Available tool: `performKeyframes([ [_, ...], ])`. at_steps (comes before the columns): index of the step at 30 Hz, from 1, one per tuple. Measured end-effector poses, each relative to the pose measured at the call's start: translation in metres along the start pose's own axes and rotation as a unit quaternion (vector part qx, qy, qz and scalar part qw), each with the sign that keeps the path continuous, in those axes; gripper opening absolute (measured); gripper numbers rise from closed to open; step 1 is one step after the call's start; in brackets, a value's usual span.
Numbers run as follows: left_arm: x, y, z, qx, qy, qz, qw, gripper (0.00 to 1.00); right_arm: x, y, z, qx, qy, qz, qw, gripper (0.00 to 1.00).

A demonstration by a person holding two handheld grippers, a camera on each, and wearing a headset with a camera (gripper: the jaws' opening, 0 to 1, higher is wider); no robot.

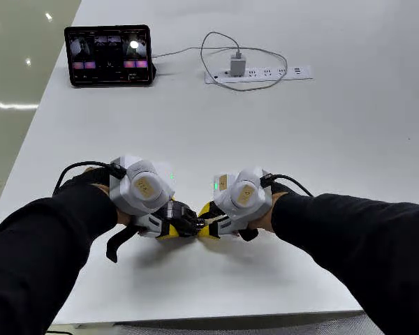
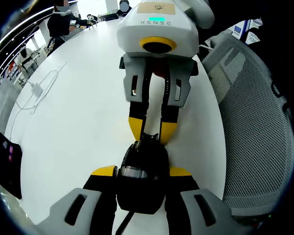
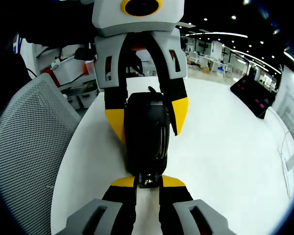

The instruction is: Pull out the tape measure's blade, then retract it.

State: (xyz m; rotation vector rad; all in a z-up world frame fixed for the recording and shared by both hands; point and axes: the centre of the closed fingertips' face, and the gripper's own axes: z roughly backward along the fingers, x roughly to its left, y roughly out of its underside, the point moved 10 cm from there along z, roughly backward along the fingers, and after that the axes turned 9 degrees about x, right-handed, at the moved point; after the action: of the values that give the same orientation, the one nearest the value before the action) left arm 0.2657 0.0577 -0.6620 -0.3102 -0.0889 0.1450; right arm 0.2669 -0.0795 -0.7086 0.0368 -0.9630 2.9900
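Tape measure (image 1: 184, 219) lies crosswise; mouth toward right claw (image 1: 207, 225).

A lit tablet (image 1: 109, 54) and a cabled power strip (image 1: 260, 73) lie apart on the white table (image 1: 279, 146).

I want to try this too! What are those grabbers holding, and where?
The left hand-held gripper clamps the black tape measure by its body's sides; the right hand-held gripper pinches the blade's end tab.

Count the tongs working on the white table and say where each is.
2. The left tongs grip the black tape measure near the front edge of the table; the right tongs face them, pinching the blade tip. None looks hidden.
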Motion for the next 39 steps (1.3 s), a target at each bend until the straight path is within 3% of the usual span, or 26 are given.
performKeyframes([
  [15, -0.0001, -0.0001, 0.0012, -0.001, 0.002, -0.003, 1.0, 0.31, 0.0003, -0.0023, 0.0006, 0.017, 0.007, 0.017, 0.9997, 0.1],
  [39, 0.0006, 0.0005, 0.0014, -0.001, 0.001, 0.0, 1.0, 0.31, -0.0032, 0.0075, 0.0089, 0.03, 0.003, 0.005, 0.9995, 0.1],
])
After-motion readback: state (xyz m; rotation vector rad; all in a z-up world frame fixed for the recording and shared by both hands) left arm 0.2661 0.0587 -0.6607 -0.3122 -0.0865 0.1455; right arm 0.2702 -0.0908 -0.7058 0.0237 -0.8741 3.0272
